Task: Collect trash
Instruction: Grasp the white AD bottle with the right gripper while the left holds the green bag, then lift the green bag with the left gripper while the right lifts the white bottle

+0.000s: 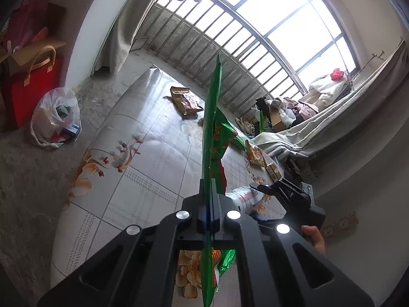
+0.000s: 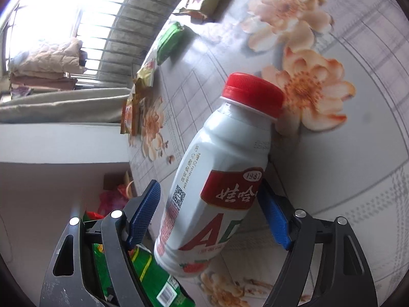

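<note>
The left tool [image 1: 208, 204] pinches a flat green foil wrapper [image 1: 213, 138], the right tool [image 2: 207, 212] stands spread around a white red-capped plastic bottle [image 2: 222, 179] above the flowered table [image 2: 358, 153], unpressed on one side, while gold snack packets [image 1: 185, 99] remain uncollected.

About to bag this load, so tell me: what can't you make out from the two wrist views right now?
- Right wrist view: whether the right gripper pads press the white bottle; the bottle hides the contact.
- Left wrist view: the green wrapper is edge-on in the left gripper, print unreadable.
- Left wrist view: contents of the clear plastic bag are too small.
</note>
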